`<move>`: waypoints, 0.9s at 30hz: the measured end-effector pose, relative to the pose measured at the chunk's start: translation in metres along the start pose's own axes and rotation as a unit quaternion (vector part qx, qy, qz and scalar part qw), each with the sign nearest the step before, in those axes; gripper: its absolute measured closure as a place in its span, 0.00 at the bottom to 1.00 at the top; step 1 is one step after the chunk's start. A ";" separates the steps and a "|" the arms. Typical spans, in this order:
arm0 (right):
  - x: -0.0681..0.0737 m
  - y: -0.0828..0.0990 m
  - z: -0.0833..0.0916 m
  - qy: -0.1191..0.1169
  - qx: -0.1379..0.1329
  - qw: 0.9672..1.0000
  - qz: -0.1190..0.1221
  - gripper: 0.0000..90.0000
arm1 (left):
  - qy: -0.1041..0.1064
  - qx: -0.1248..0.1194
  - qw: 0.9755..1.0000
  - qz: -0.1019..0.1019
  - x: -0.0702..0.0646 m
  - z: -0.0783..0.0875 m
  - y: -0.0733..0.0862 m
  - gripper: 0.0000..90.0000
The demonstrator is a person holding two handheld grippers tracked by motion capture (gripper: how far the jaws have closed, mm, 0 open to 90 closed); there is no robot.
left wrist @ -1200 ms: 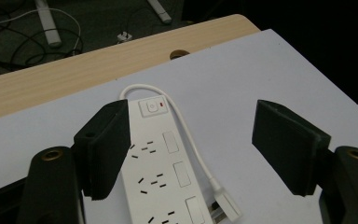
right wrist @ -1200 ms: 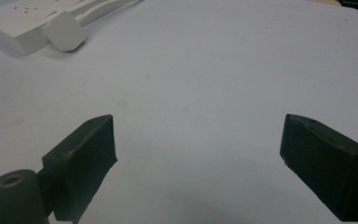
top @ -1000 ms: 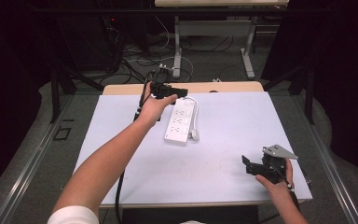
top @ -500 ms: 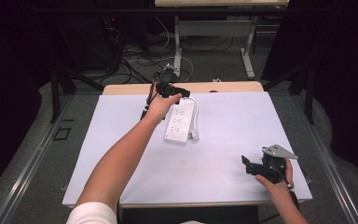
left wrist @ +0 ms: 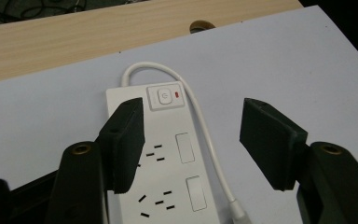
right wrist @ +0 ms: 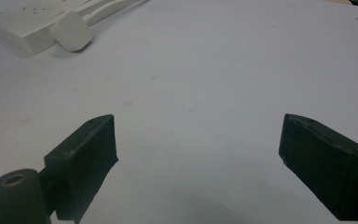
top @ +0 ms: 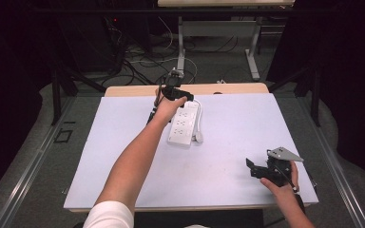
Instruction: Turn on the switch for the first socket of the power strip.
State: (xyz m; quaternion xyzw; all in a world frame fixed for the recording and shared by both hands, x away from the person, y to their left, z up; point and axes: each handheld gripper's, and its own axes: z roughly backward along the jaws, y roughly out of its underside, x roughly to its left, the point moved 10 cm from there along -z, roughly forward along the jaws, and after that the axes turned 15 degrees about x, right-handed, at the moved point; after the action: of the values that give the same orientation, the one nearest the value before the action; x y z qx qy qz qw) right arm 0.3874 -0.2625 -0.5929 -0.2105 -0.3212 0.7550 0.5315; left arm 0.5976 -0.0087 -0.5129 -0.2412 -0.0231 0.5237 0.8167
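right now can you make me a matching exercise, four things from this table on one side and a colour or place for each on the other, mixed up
Things:
1. power strip
2. plug
3. left tongs
4. right tongs

Places or colours:
A. near corner of the table, jaws apart over bare white surface
B. over the switch end of the strip, jaws apart
C. white, lying beside the strip's near end
D. white, lying lengthwise near the table's far edge, red light by its switch

Pairs: 1-D, 2-C, 3-B, 4-A

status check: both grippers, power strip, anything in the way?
Left gripper open, jaws closing, above power strip, no contact. Right gripper open, nothing between. Strip's cable lies alongside.
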 end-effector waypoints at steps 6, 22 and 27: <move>0.001 0.000 -0.001 -0.004 0.001 1.000 -0.001 0.12 | -0.002 0.008 1.000 -0.007 0.002 -0.013 0.001 0.50; -0.001 0.001 -0.002 -0.002 0.002 1.000 -0.001 0.12 | 0.005 0.022 1.000 -0.007 -0.005 -0.041 0.006 0.68; -0.001 0.001 -0.002 -0.003 0.004 1.000 -0.002 0.13 | 0.006 0.024 1.000 -0.004 -0.003 -0.045 0.006 0.76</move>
State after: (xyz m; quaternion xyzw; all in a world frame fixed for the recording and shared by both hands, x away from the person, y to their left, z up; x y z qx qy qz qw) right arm 0.3882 -0.2628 -0.5951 -0.2052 -0.3201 0.7561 0.5327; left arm 0.6038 -0.0258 -0.5543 -0.2248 -0.0068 0.5190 0.8246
